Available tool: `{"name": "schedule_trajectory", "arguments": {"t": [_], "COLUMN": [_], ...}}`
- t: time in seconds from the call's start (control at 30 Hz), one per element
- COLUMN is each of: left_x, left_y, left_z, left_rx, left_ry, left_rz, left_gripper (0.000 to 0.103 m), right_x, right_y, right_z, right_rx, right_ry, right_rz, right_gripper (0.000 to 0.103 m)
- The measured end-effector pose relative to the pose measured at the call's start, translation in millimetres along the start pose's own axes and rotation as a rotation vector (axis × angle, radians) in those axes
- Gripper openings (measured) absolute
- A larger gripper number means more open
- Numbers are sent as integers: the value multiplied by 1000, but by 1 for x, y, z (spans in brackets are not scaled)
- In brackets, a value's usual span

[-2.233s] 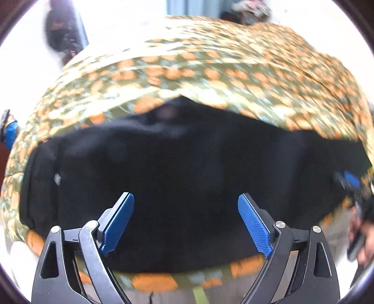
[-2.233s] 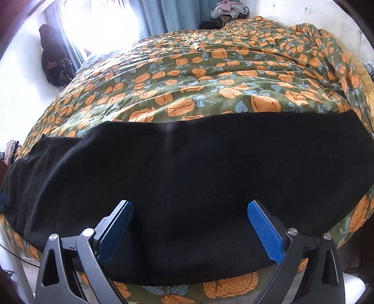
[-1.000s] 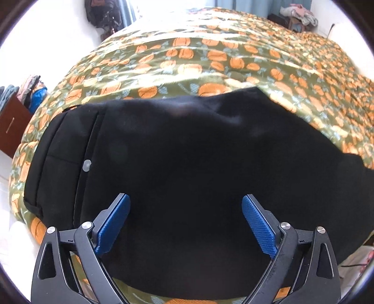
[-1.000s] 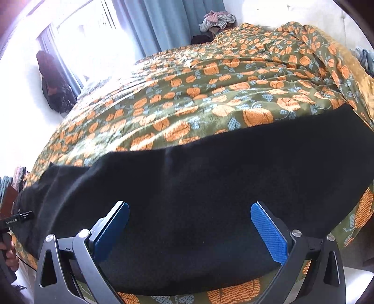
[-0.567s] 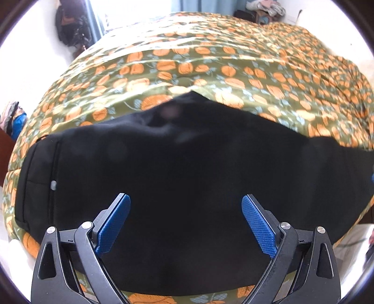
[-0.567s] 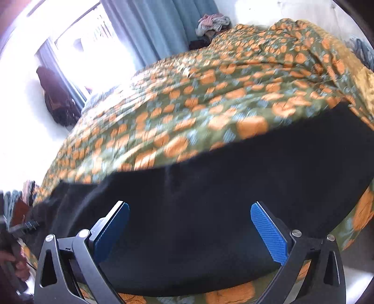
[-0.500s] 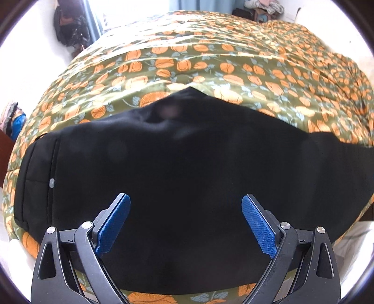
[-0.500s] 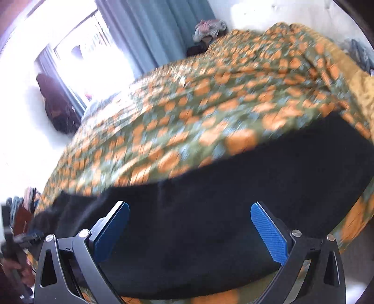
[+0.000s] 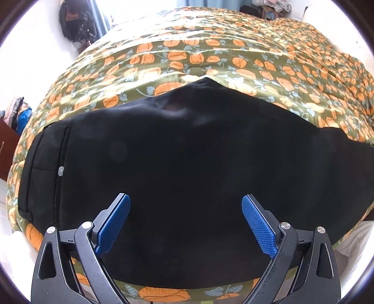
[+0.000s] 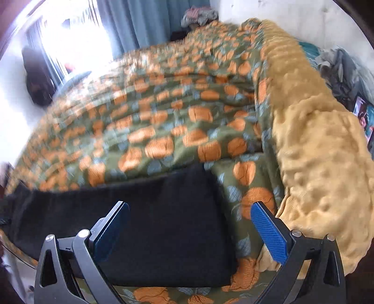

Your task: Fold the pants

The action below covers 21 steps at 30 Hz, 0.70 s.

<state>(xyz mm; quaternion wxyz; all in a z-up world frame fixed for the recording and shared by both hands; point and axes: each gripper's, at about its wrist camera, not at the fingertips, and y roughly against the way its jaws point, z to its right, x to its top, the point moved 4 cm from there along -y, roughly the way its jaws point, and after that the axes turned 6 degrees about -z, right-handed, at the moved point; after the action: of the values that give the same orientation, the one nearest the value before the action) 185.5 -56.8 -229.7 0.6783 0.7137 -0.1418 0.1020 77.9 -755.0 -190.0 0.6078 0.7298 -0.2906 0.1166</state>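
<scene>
- Pants (image 9: 198,163): black, spread flat along the near edge of the bed, filling the centre and lower half of the left wrist view. The waistband (image 9: 39,173) sits at the left of the frame, with a small pale button (image 9: 61,170) beside it. The crotch point rises to the upper centre of the frame.
- In the right wrist view the pants (image 10: 152,222) cross the lower left and centre, and the leg end stops square at the lower centre, just left of the right fingertip. This view is blurred.
- Left gripper (image 9: 185,224): jaws wide apart, blue pads (image 9: 113,224) on either side of the cloth's lower centre, gripping nothing. Whether the pads touch the cloth cannot be told.
- Right gripper (image 10: 190,230): jaws wide apart, holding nothing; the left pad lies over the black cloth, the right pad over the bedcover.
- Bedcover (image 9: 210,58): olive green with orange pumpkins, under the pants and filling the upper frame.
- Yellow blanket (image 10: 315,152): bumpy texture, running down the right side of the right wrist view, apart from the pants.
- Blue curtain (image 10: 145,21): top centre of the right wrist view, beside a bright window (image 10: 72,39).
</scene>
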Motion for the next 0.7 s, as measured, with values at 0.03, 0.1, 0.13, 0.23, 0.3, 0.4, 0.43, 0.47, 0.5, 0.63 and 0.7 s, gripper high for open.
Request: {"name": "schedule_trajectory", "arguments": {"t": [0.03,0.1,0.13,0.23,0.3,0.4,0.43,0.47,0.5,0.63,0.7], "left_x": [0,0,0,0,0,-1,-1,-1,-2,-3,-3], "left_y": [-2,-6,-6,-1,2,0,-2,-3,-4,-3,-3], "left_z": [0,1,2,6,9,8,7,6,6,7,6], "left_rx": [0,-1,-1,-11,-3,8,5,1,-4,3,5], "left_ry": [2,6,8,1,-18,-25,-19,-10,-1,-11,-11], "left_rz": [-8,-23,-25,-14,-4,-11,-16,-22,-26,-23,-24], "left_gripper": [97,97,97,97,97,97,97,97,97,97,97], "right_x": [2,3,3,2,0,-6,-7,-8,-9,-9,-10], "right_y": [2,-5,-13,-34,-42,-56,-61,-64,-67,-70,-68], "right_z": [0,-2,-3,-4,-6,-6,-4,-1,2,5,7], "right_rx": [36,84,98,94,121,140,114,92,97,186,254], "right_ry": [2,14,25,45,51,68,82,85,72,36,15], "right_rz": [7,-14,-37,-95,-126,-214,-234,-250,-268,-316,-322], "right_gripper": [103,103,103,103,102,102,102,102,102,93,89]}}
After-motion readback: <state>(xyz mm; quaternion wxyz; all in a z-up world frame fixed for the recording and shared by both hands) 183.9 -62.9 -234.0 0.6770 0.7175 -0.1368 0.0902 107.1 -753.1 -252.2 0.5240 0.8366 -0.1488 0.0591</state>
